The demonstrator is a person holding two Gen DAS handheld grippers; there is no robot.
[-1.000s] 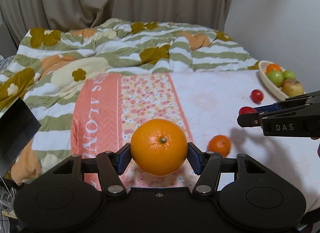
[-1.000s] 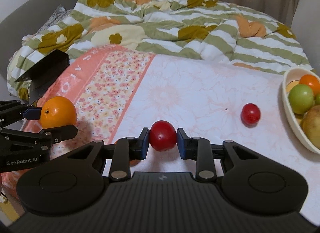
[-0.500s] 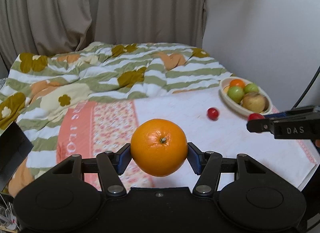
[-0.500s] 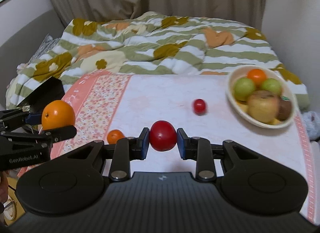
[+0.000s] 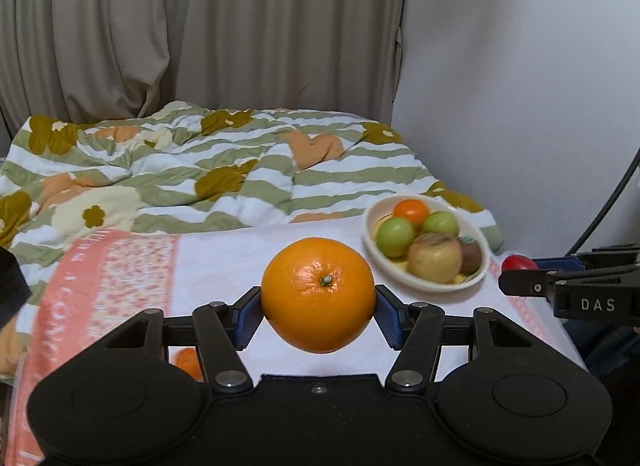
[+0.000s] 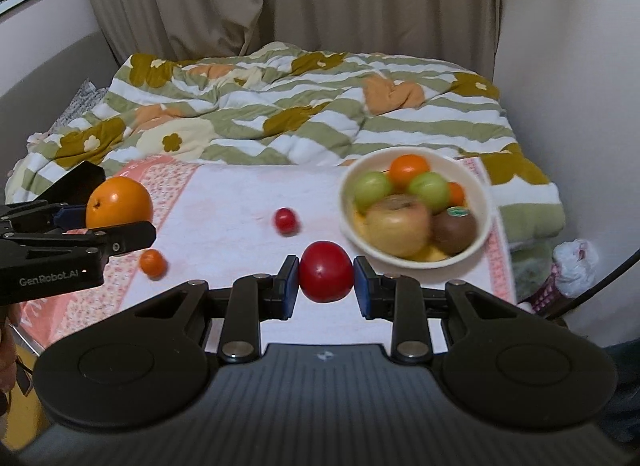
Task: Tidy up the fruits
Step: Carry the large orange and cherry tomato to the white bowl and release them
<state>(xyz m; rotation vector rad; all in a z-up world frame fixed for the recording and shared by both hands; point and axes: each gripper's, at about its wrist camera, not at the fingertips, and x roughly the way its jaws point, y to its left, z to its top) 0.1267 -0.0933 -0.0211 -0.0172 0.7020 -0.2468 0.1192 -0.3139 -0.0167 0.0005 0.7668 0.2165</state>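
The left gripper [image 5: 318, 320] is pinching a large round orange [image 5: 318, 294] between its blue-padded jaws, carrying it in the air above the white cloth with a pink floral border [image 5: 224, 254]; from the right wrist view the same left gripper [image 6: 100, 227] is showing at the left edge with the orange [image 6: 119, 203] between its jaws. The right gripper [image 6: 326, 286] is clamping a smooth red tomato [image 6: 326, 271] between its jaws, holding it clear of the cloth [image 6: 240, 201]; in the left wrist view the right gripper [image 5: 516, 278] is reaching in from the right, the tomato [image 5: 519, 263] peeking out at its tip. A cream oval bowl [image 6: 484, 225] is sitting at the far right of the cloth, near the wall, holding two green apples, a small orange fruit, a yellowish apple and a brown kiwi; it looks motion-blurred. A small red cherry tomato [image 6: 286, 221] is lying loose on the cloth to the left of the bowl; a small orange mandarin [image 6: 152, 263] is lying nearer the left gripper. A green-striped floral quilt [image 6: 280, 113] is lying rumpled behind the cloth.
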